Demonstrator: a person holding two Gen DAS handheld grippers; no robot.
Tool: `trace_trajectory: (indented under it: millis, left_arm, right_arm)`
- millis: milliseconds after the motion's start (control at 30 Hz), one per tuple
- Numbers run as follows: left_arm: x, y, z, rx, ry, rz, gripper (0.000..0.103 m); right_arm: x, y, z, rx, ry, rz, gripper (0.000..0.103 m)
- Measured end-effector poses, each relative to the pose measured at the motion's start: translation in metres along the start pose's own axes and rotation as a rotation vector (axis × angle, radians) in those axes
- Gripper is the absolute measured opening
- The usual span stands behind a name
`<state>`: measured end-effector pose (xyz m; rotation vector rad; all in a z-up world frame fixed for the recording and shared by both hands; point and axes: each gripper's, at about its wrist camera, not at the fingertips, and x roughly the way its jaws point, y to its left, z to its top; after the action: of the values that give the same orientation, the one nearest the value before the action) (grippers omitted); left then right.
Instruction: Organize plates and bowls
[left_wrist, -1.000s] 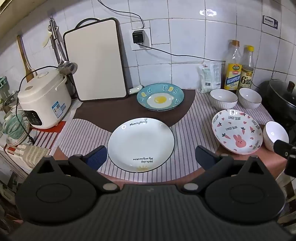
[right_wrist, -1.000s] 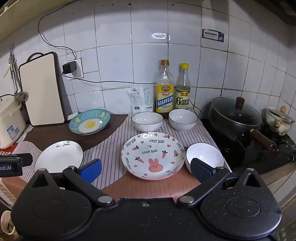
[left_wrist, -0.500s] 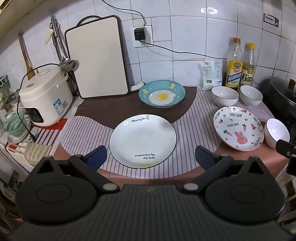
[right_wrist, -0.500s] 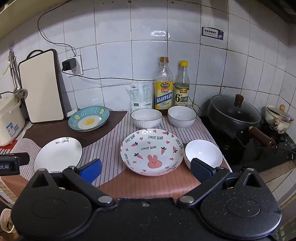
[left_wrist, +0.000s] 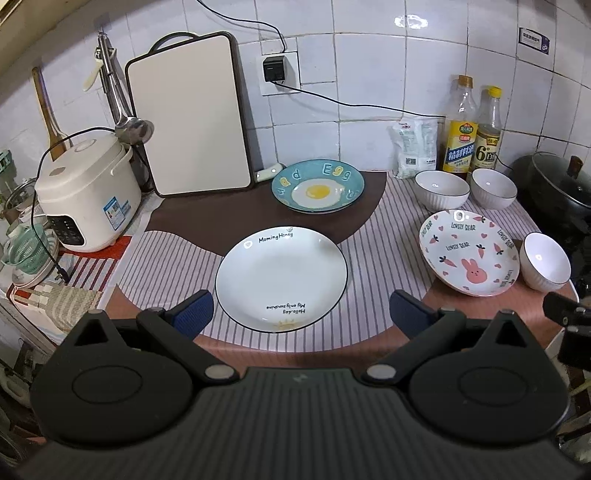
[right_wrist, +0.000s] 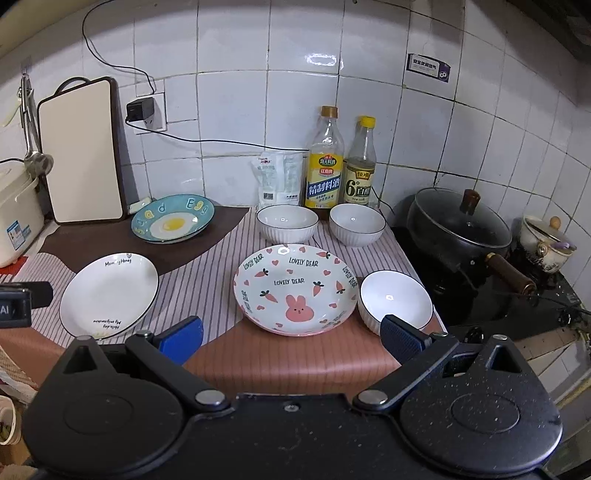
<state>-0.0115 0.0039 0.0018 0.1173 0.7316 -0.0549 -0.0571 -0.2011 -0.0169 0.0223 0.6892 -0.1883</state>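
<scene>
Left gripper (left_wrist: 299, 312): your fingers are spread wide and hold nothing; the white plate (left_wrist: 281, 278) lies straight ahead between them, on the striped mat (left_wrist: 380, 236).
Right gripper (right_wrist: 290, 334): also wide apart and empty; the bunny plate (right_wrist: 295, 288) sits dead ahead, the near bowl (right_wrist: 396, 299) touching its right rim.
Nearer hand: left for the white plate, right for the bunny plate (round, no long axis).
Room: the egg plate (left_wrist: 317, 185) and two back bowls (right_wrist: 287, 222) (right_wrist: 357, 224) stand clear behind; the counter edge is close to you.
</scene>
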Motion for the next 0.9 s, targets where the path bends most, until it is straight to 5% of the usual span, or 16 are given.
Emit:
trace_trajectory:
  millis: [900]
  left_arm:
    - [0.0063,0.0008,-0.0009,-0.009,0.044,-0.023,0.103]
  right_arm:
    - [-0.0004,0.0003,0.0017,0.010,-0.001,-0.024,0.103]
